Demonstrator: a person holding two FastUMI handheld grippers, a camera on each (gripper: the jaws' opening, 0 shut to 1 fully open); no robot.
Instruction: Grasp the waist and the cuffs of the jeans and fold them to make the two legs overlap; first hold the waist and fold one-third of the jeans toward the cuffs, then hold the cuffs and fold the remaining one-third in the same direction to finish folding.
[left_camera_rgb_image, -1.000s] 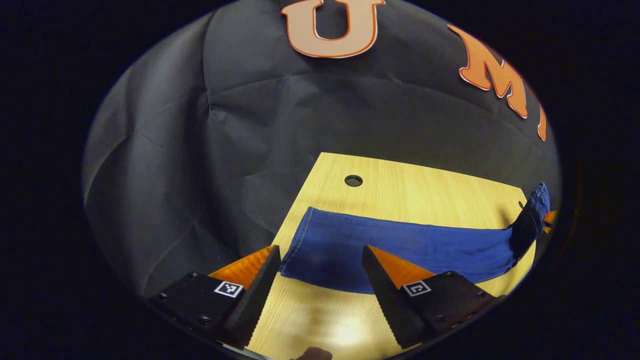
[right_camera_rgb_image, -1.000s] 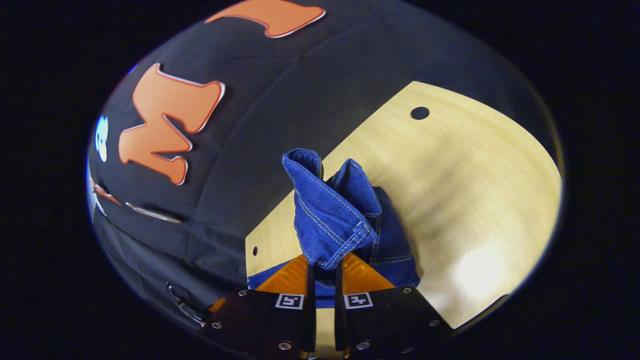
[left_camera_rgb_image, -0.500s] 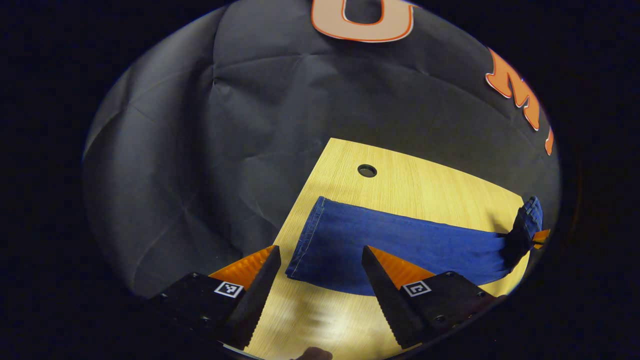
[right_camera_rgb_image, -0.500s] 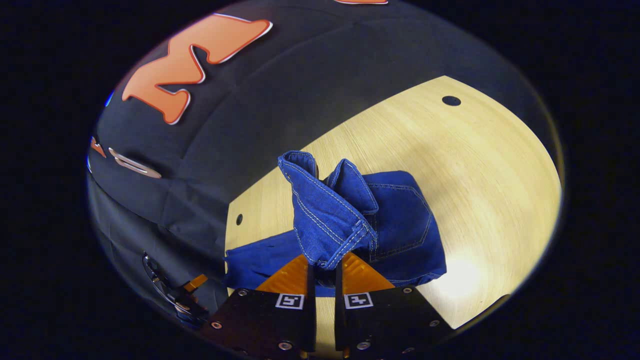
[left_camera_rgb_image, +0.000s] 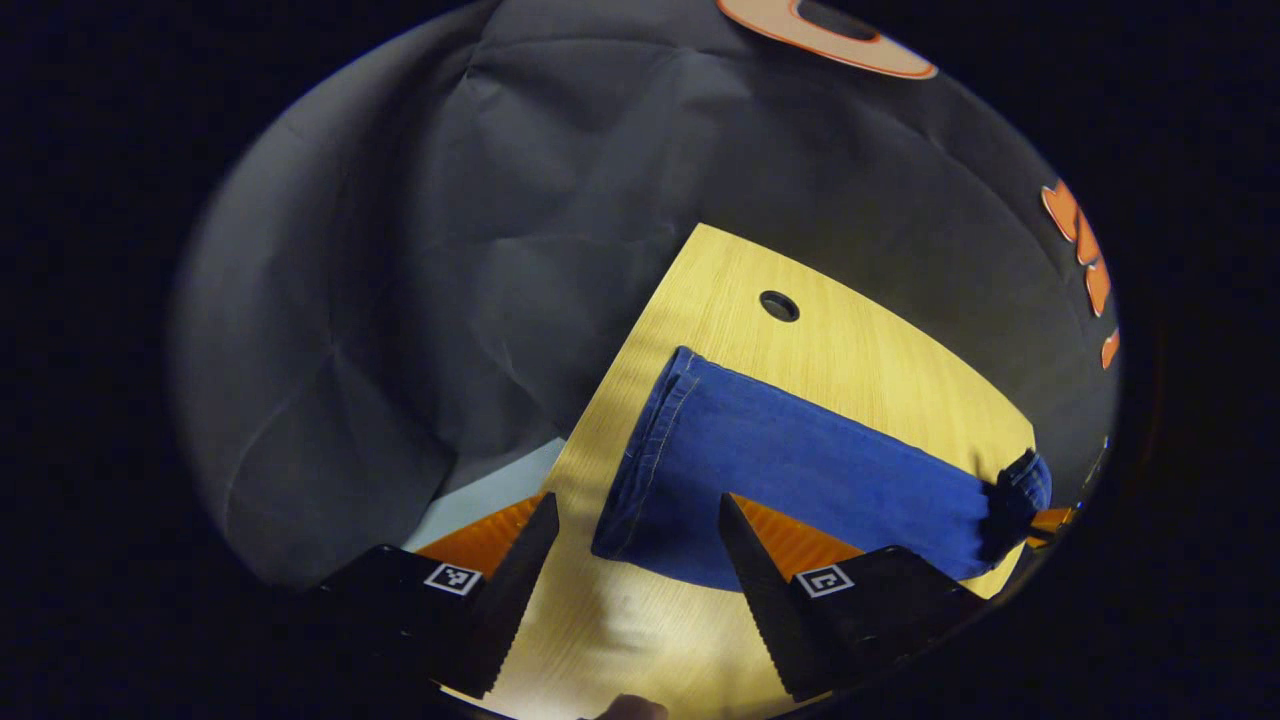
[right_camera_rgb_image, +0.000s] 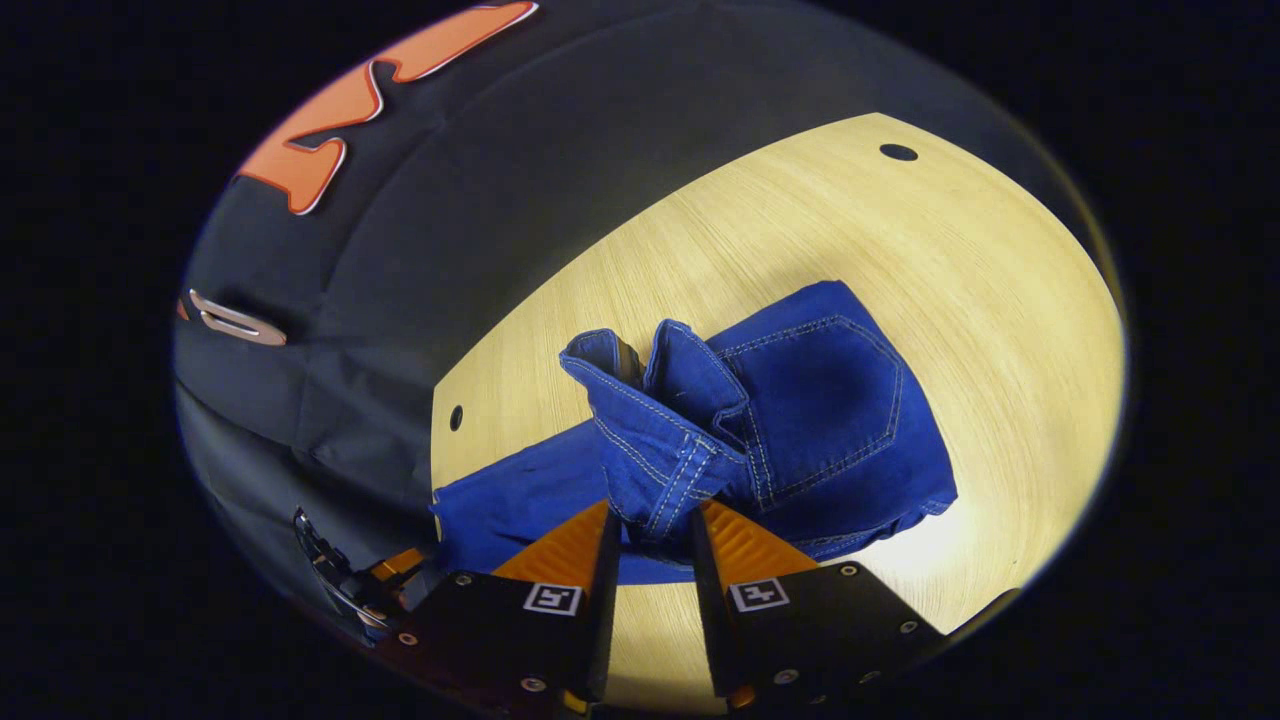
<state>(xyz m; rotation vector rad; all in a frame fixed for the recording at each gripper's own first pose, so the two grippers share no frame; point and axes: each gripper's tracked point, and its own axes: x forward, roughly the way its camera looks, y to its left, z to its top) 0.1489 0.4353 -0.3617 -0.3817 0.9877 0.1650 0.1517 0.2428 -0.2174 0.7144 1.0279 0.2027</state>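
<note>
The left gripper (left_camera_rgb_image: 625, 520) hovers tilted over the tabletop (left_camera_rgb_image: 800, 345), jaws spread wide at the cuff end of the jeans (left_camera_rgb_image: 790, 470), touching nothing. The right gripper (right_camera_rgb_image: 648, 520) angles down at the waist (right_camera_rgb_image: 665, 455), its jaws slightly parted around the bunched waistband; whether they press it, I cannot tell.

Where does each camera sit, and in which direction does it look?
Left gripper view: rides on the open left gripper, looking along the light wooden table at the cuff end of the blue denim jeans; its own two fingers show.
Right gripper view: rides on the right gripper, looking at the bunched waist between its fingers.
Both views share the jeans, the table and the black cloth wall.
</note>
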